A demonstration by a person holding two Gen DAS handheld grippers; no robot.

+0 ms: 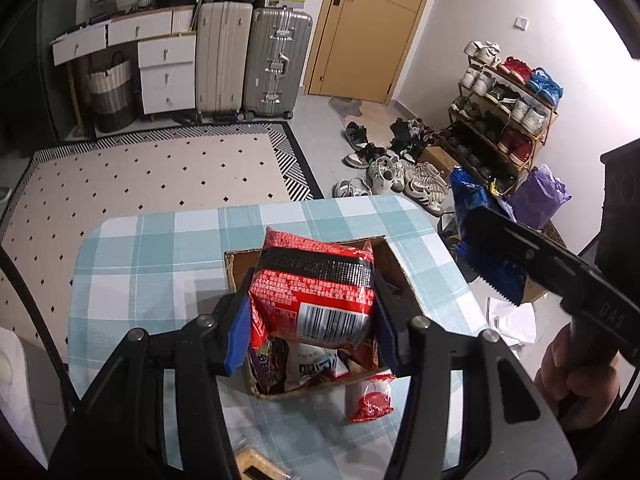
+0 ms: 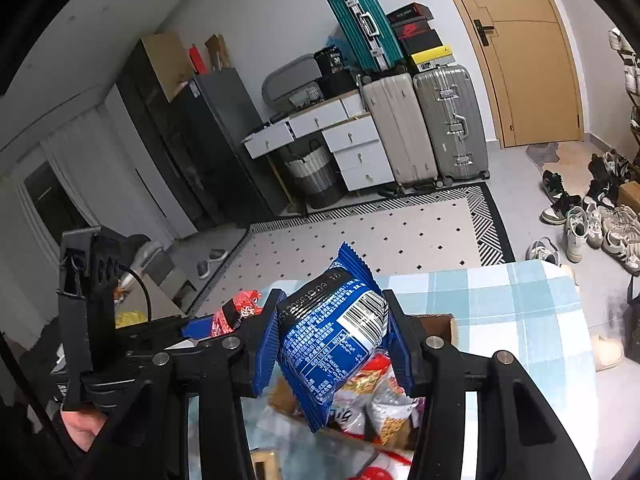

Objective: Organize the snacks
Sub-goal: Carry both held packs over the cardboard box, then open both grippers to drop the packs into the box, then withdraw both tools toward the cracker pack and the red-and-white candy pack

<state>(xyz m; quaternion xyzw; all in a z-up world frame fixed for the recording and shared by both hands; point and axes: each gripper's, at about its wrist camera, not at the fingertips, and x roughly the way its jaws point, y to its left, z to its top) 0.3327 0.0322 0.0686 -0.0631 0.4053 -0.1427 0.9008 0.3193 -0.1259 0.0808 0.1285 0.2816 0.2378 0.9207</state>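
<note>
**Both grippers loaded over the snack box**

Left wrist view: left gripper [image 1: 310, 312] clenched on a red snack packet [image 1: 314, 292], barcode side toward the lens, blue pads pressing both edges. The packet hangs directly above the open cardboard box [image 1: 394, 268], which sits on the checked tablecloth [image 1: 160, 264]. Inside the box, under the packet at 6 o'clock, are more wrappers, a purple one [image 1: 272, 364] among them. A small red-and-clear packet [image 1: 370, 398] lies on the cloth just outside the box's near wall, at about 5 o'clock.

At 3 o'clock in this view the right gripper [image 1: 496, 268] shows side-on, off the table's edge, with a blue snack packet [image 1: 474, 200] in its grasp.

Right wrist view: right gripper [image 2: 332, 344] closed on the same blue snack packet [image 2: 336, 340] (barcode up, tilted). Below it at 6 o'clock are box contents, an orange-patterned bag [image 2: 384, 404] possibly of noodles; print too blurred to tell. Only this view shows the left gripper's outer side at 9 o'clock, with a red corner [image 2: 240, 310] of its packet poking out.
</note>
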